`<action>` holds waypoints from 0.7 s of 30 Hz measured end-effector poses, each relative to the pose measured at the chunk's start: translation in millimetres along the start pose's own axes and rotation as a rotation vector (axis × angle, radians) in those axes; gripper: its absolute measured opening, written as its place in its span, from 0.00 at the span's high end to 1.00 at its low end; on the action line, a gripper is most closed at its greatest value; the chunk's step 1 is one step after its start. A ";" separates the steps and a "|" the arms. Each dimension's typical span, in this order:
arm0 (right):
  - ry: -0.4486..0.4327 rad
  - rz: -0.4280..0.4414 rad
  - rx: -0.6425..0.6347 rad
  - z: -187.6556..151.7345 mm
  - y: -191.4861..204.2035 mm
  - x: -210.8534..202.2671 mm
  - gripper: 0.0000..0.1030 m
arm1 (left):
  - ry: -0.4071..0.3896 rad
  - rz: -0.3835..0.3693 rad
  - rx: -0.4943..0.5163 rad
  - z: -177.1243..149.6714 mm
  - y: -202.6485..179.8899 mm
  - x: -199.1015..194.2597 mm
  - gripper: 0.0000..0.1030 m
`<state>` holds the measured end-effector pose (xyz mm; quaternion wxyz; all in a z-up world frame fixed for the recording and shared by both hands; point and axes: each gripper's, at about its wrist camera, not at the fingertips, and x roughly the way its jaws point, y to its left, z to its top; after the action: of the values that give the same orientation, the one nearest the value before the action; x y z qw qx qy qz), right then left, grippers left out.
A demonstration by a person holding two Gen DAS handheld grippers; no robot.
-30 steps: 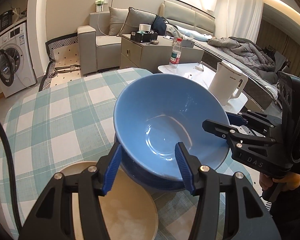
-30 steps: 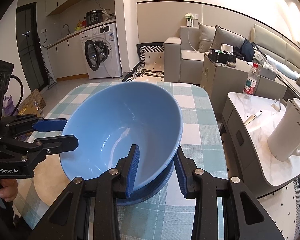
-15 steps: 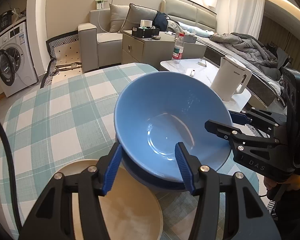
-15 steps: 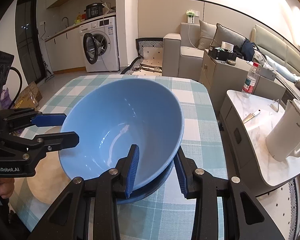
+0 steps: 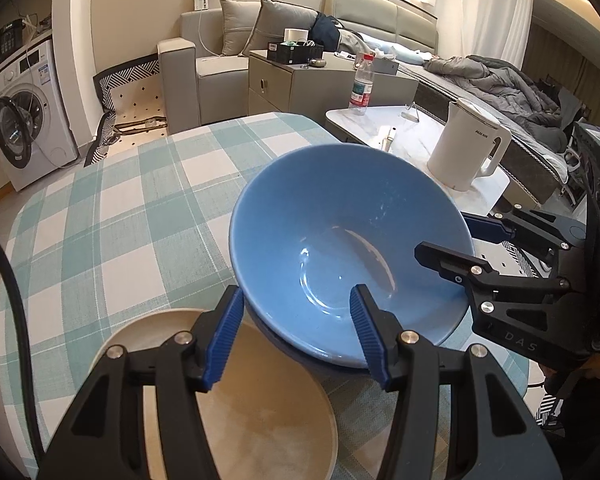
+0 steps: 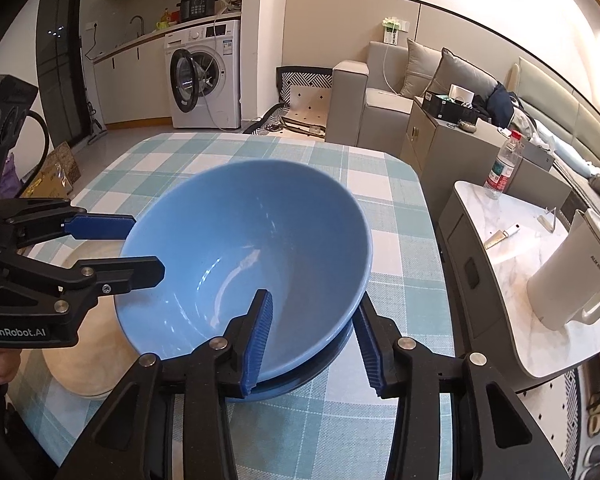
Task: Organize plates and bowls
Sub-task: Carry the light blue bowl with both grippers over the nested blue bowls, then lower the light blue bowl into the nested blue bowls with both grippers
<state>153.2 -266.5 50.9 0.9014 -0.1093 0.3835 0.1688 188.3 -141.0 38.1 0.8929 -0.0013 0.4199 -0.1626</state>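
Observation:
A light blue bowl [image 5: 332, 240] [image 6: 240, 248] rests, a little tilted, inside a darker blue bowl [image 6: 300, 376] on the checked tablecloth [image 5: 120, 220]. A beige plate [image 5: 260, 400] [image 6: 88, 368] lies right beside them. My left gripper [image 5: 296, 294] [image 6: 148, 246] is open and straddles the light bowl's rim on the plate side, one finger inside and one outside. My right gripper [image 6: 314, 300] [image 5: 442, 236] straddles the opposite rim. Its jaws are opening, and the outer pad stands just off the bowl's wall.
A white kettle [image 5: 468, 152] [image 6: 568, 272] and a water bottle [image 5: 362, 84] stand on a marble side table [image 6: 512, 216] just past the table's right edge. A person's hand [image 6: 0, 364] grips the left gripper's handle. The sofa and washing machine stand farther off.
The right gripper's jaws have spread a little around the bowl's rim. The bowls, the plate and the left gripper have barely shifted.

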 end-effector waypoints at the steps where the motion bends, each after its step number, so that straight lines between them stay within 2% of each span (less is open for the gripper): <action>1: 0.002 0.000 0.001 -0.2 -0.6 1.1 0.58 | 0.005 -0.003 -0.003 -0.7 0.9 1.2 0.47; 11: 0.012 -0.003 -0.033 -5.0 5.3 3.8 0.51 | -0.003 -0.032 0.040 -3.5 -7.8 1.5 0.44; 13: 0.015 -0.001 -0.027 -6.6 4.8 4.0 0.50 | -0.005 -0.028 0.035 -3.2 -7.5 1.4 0.41; 17: -0.001 0.012 -0.014 -8.6 0.6 0.7 0.36 | -0.004 -0.027 0.001 -1.9 0.6 2.0 0.35; 19: -0.014 0.023 -0.003 -8.5 -1.2 -1.8 0.24 | -0.001 -0.021 -0.014 -2.1 4.5 3.0 0.30; 21: -0.027 0.031 0.008 -8.2 -3.0 -4.3 0.21 | -0.007 -0.025 -0.032 -2.6 9.5 2.5 0.27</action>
<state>146.2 -272.9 48.6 0.9041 -0.0973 0.3738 0.1827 190.6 -132.4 33.2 0.8921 -0.0213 0.4193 -0.1669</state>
